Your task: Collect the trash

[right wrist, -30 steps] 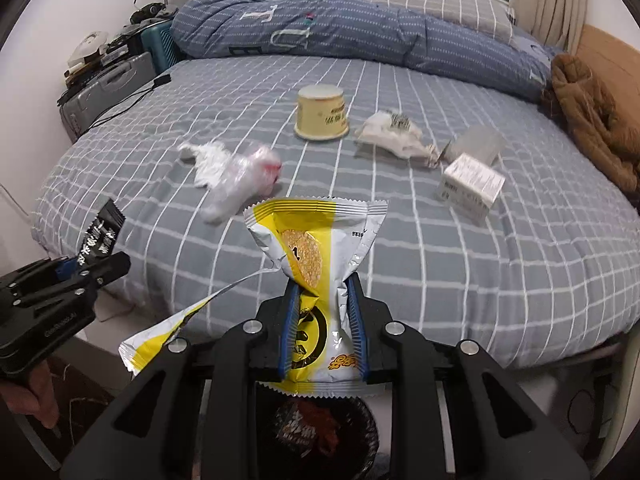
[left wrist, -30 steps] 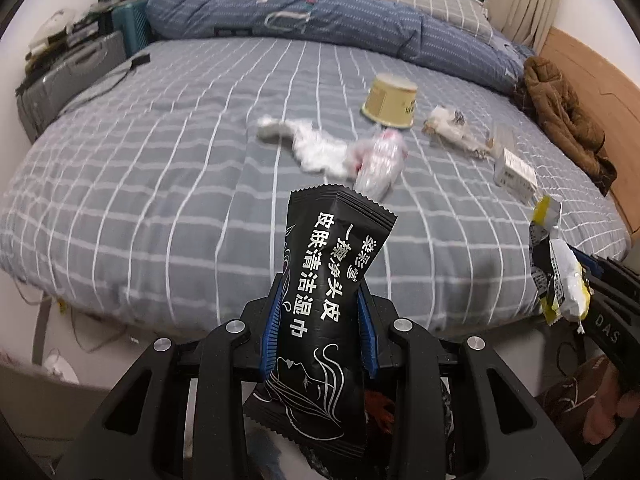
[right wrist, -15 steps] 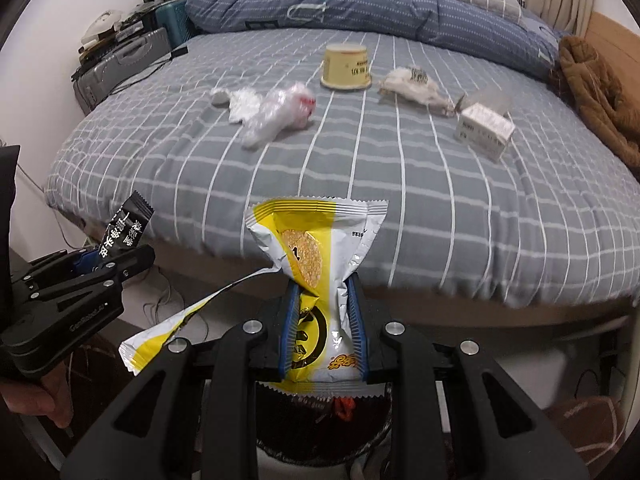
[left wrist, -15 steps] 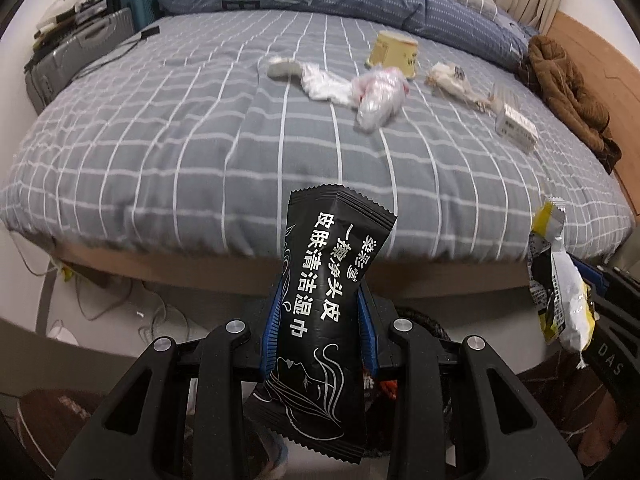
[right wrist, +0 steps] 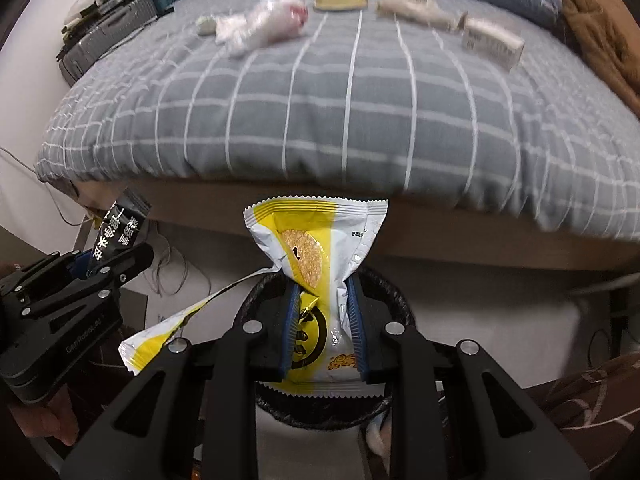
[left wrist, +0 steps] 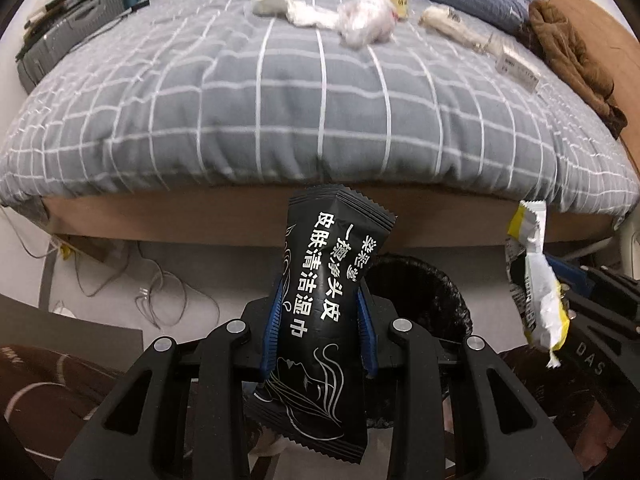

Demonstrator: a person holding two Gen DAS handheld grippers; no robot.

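Grey checked bed [left wrist: 320, 92] strewn with litter; below, black-lined bin [right wrist: 384, 288] on pale floor; left gripper [left wrist: 318, 336] pinching black sachet [left wrist: 324, 320], right gripper [right wrist: 322, 332] pinching yellow wrapper [right wrist: 320, 248]

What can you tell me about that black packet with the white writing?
The black packet is a glossy, sealed wrapper with crimped zigzag ends, white Chinese characters and a white line drawing of a face. It stands nearly upright, pinched at its middle between the blue pads of the left hand-held gripper, in front of the bed above a black-lined bin.
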